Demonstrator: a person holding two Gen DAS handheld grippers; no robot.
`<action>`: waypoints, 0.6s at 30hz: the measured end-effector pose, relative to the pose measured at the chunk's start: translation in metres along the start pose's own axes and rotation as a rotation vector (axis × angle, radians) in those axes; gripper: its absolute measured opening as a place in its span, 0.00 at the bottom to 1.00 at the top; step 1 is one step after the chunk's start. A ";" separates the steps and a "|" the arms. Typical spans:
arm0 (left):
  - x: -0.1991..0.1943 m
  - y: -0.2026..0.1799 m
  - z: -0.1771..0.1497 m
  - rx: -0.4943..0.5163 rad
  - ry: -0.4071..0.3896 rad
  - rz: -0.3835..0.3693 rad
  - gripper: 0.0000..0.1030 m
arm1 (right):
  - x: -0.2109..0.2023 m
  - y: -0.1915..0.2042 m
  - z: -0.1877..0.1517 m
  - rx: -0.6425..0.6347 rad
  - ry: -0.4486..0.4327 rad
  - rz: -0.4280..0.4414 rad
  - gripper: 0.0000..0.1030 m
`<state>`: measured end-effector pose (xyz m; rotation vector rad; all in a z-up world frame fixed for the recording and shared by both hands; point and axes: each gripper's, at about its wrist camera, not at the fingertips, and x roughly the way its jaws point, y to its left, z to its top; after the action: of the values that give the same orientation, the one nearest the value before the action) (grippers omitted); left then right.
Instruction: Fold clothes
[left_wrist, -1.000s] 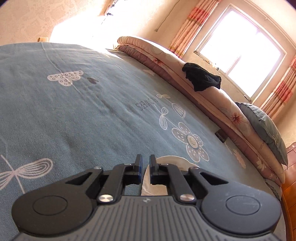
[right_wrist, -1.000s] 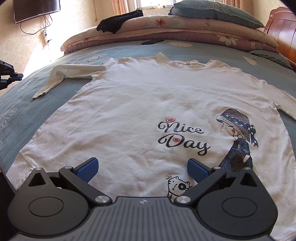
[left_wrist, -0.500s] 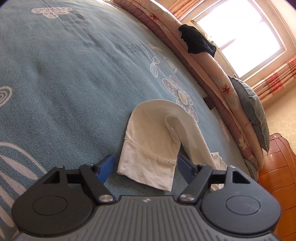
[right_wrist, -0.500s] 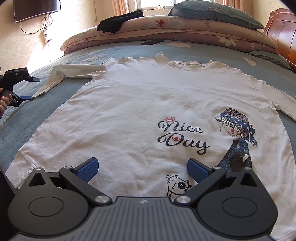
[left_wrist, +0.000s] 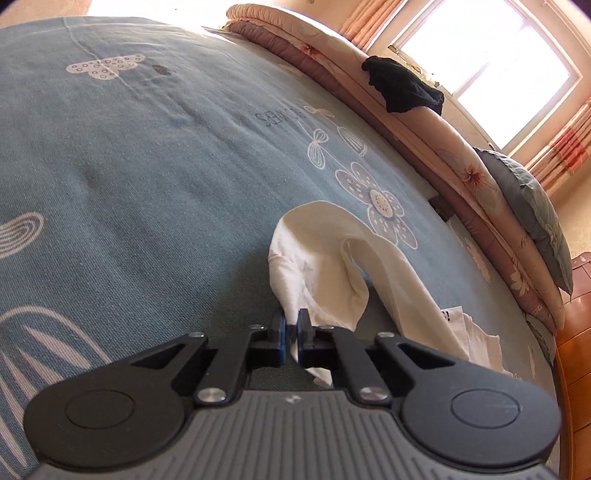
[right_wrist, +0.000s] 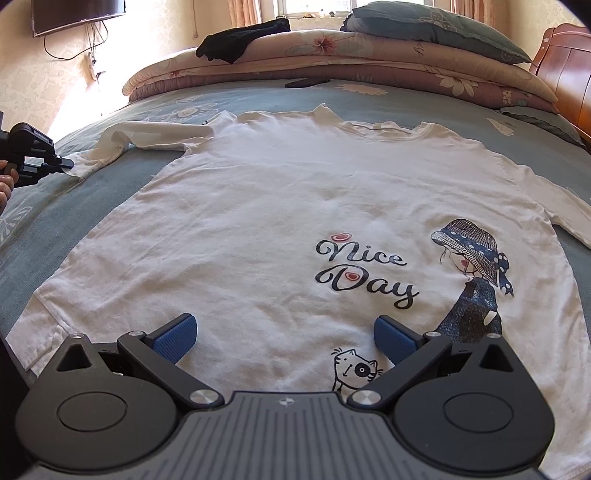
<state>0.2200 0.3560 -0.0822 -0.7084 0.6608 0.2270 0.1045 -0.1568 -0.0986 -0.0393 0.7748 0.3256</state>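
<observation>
Under both of your hands lies the bed, covered in a blue-grey sheet printed with flowers and butterflies. Along its far side runs a stack of folded floral quilts, with a dark blue-grey pillow on top and a black garment draped over the quilts. A wooden headboard shows at the right edge of the right wrist view.

The white long-sleeved shirt is spread flat on the bed, print side up, reading "Nice Day" beside a girl in a hat and a small cat near the hem. Its sleeve on your left side bends back on itself in a loop on the sheet.

Your right gripper hovers over the lower part of the shirt, just above the hem, with its jaws spread wide and nothing between the blue pads.

Your left gripper has just closed its jaws, and they are now pressed together, pinching the cuff end of that sleeve. In the right wrist view it sits at the far left edge, held in your hand.
</observation>
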 end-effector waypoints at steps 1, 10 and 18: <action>-0.005 0.001 0.006 0.001 -0.016 0.009 0.03 | 0.000 0.000 0.000 0.000 0.001 -0.001 1.00; -0.043 0.014 0.047 0.008 -0.106 0.070 0.03 | 0.002 0.002 0.002 -0.003 0.008 -0.006 1.00; -0.069 0.020 0.061 0.010 -0.135 0.074 0.03 | 0.002 0.003 0.001 -0.007 0.009 -0.011 1.00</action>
<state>0.1883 0.4136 -0.0146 -0.6533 0.5597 0.3363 0.1061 -0.1533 -0.0991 -0.0514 0.7819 0.3175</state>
